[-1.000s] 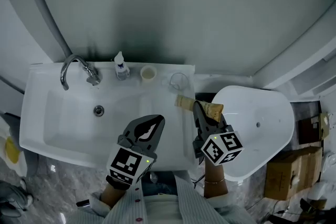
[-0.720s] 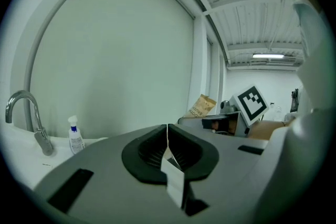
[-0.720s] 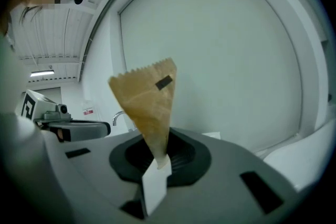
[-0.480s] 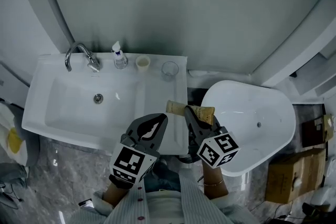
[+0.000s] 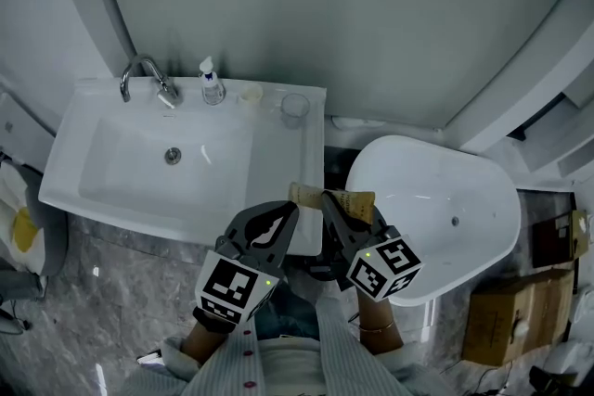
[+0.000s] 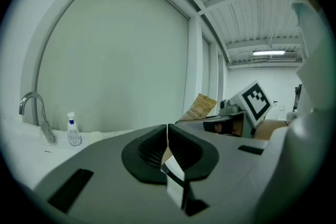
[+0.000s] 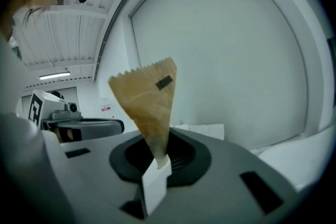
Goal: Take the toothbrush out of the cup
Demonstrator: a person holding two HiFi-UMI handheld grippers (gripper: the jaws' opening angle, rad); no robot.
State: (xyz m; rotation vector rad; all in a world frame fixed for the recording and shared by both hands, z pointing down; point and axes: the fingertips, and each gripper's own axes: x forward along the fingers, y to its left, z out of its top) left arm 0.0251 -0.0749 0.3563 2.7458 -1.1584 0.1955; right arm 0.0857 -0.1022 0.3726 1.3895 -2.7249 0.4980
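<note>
My right gripper (image 5: 334,203) is shut on a brown paper toothbrush packet (image 5: 330,197), which sticks out sideways over the sink counter's front corner. In the right gripper view the packet (image 7: 149,99) stands up from between the pressed jaws of the right gripper (image 7: 157,157). My left gripper (image 5: 282,218) hangs beside it, shut with nothing in it; in the left gripper view the left gripper (image 6: 167,136) has its jaws meeting. A clear cup (image 5: 294,107) and a cream cup (image 5: 249,94) stand at the counter's back edge, well beyond both grippers.
The white sink (image 5: 102,199) has a chrome faucet (image 5: 144,77) and a small pump bottle (image 5: 213,83) at the back. A white tub (image 5: 445,227) sits to the right, with cardboard boxes (image 5: 497,325) beyond it. Marble floor lies below.
Both grippers have drawn back from the sink counter toward the person, and the view has pulled back with them. The packet stays in the right gripper.
</note>
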